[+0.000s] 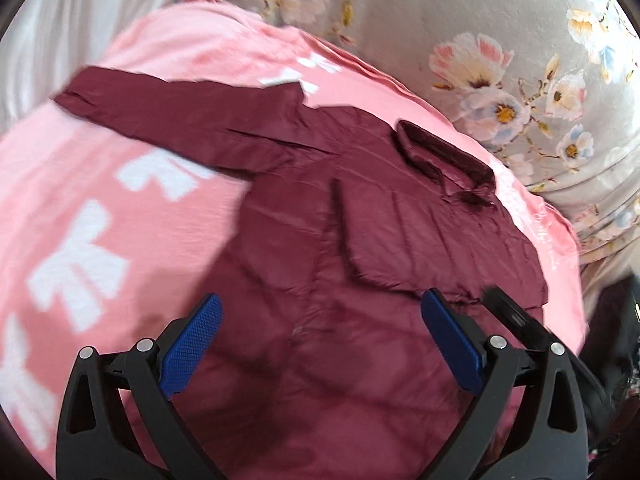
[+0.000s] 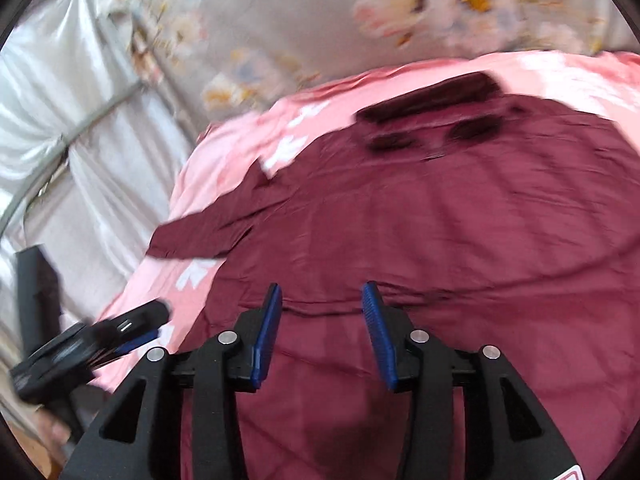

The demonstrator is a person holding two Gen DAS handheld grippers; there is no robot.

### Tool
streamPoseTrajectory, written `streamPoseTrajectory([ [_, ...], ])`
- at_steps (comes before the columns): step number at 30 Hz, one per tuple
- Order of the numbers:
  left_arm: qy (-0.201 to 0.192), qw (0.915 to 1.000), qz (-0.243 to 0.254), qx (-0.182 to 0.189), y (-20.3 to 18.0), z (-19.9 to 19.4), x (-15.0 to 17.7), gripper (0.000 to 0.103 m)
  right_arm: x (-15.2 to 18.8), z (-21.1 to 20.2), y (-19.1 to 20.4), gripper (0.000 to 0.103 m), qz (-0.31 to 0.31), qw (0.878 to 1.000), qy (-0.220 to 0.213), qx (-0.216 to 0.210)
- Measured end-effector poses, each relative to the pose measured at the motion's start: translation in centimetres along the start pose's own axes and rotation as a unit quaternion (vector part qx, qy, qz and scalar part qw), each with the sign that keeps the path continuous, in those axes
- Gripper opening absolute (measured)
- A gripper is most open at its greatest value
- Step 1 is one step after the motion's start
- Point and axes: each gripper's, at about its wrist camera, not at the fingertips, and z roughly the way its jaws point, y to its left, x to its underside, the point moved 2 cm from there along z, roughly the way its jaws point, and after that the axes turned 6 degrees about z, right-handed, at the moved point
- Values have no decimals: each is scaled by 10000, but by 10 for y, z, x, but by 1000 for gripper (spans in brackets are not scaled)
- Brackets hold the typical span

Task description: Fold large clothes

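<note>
A maroon collared shirt (image 1: 360, 248) lies spread flat on a pink sheet with white prints (image 1: 80, 208). Its collar (image 1: 444, 160) points to the far side and one sleeve (image 1: 172, 116) stretches out to the left. My left gripper (image 1: 320, 320) is open and empty above the shirt's lower body. The shirt also shows in the right wrist view (image 2: 460, 220), with the collar (image 2: 432, 116) far off and the sleeve (image 2: 208, 232) at the left. My right gripper (image 2: 320, 308) is open and empty above a crease near the shirt's lower part. The left gripper (image 2: 100, 340) shows blurred at that view's lower left.
A grey floral bedcover (image 1: 500, 60) lies beyond the pink sheet. White satin fabric and a metal frame (image 2: 80, 120) stand at the left. The other gripper's black body (image 1: 520, 320) shows at the right of the left wrist view.
</note>
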Motion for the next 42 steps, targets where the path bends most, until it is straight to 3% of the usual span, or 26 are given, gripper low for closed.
streamPoseTrajectory([
  [3,278,9992,-145,257,-6,32,-6,97,-5,-29,-47,47,554,9973,-313,364],
  [8,575,9946,-583,635,-11,71,-13,92,-23,-58,-128,48,1383,9816,-805,1045],
  [11,532,9959,-452,575,-19,83,-21,70,-38,-55,-160,48,1710,9730,-922,1244],
  [16,604,9975,-65,350,-27,100,-35,9,-57,-35,-189,47,2148,9627,-988,1319],
  [17,573,9979,-22,312,-26,100,-38,6,-61,-33,-192,46,2163,9620,-1002,1333],
  [19,385,9989,102,240,-27,97,-50,2,-71,-30,-193,34,2151,9612,-1043,1378],
  [21,122,9995,255,111,-30,90,-64,2,-80,-34,-188,3,2086,9624,-1182,1277],
  [26,-507,9969,567,-203,-36,67,-87,1,-92,-66,-147,2,1380,9646,-1930,1147],
  [29,-373,9957,712,-454,-34,84,-80,1,-84,-43,-158,2,1339,9669,-1471,1596],
  [32,155,9957,668,-617,-24,121,-57,1,-70,-19,-184,1,1677,9646,-920,1818],
  [36,55,9937,824,-755,-26,125,-43,2,-65,-9,-191,1,1730,9637,-718,1906],
  [42,-89,9918,949,-850,-28,129,-37,3,-63,-12,-175,0,1436,9556,-695,2479],
])
